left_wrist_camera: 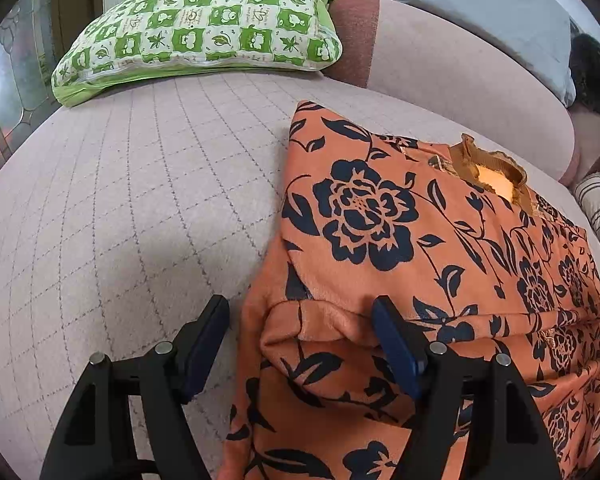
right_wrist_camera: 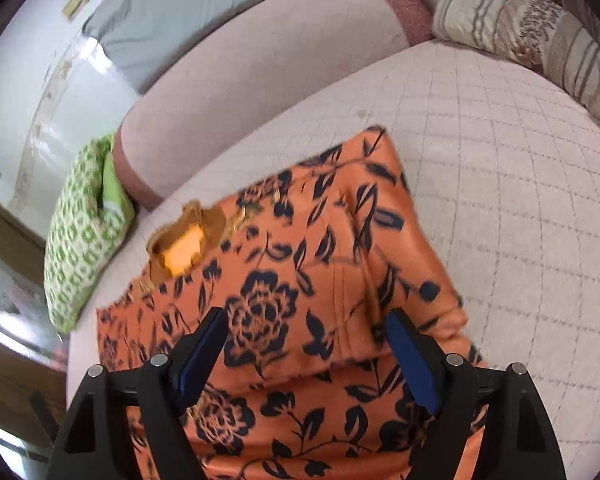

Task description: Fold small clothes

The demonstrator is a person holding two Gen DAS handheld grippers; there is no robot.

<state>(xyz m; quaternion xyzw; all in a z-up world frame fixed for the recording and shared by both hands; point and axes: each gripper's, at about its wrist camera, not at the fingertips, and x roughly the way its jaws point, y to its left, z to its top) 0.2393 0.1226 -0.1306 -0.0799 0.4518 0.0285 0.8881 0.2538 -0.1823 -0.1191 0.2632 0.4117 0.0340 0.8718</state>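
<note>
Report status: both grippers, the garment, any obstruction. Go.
Left gripper open, straddling the folded lower edge of the orange floral top. Right gripper open over the same top, gripping nothing. Green pillow well clear on the quilted cushion.

Bare quilted cushion [left_wrist_camera: 120, 208] left of the orange garment [left_wrist_camera: 400, 240]; green pillow [left_wrist_camera: 204, 28] behind.

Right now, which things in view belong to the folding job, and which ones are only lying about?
Belong to the job:
- orange floral garment, partly folded on the quilted sofa seat
- left claw, open
- right claw, open

Just lying about:
- green checked pillow
- grey cushion
- striped bolster
</note>
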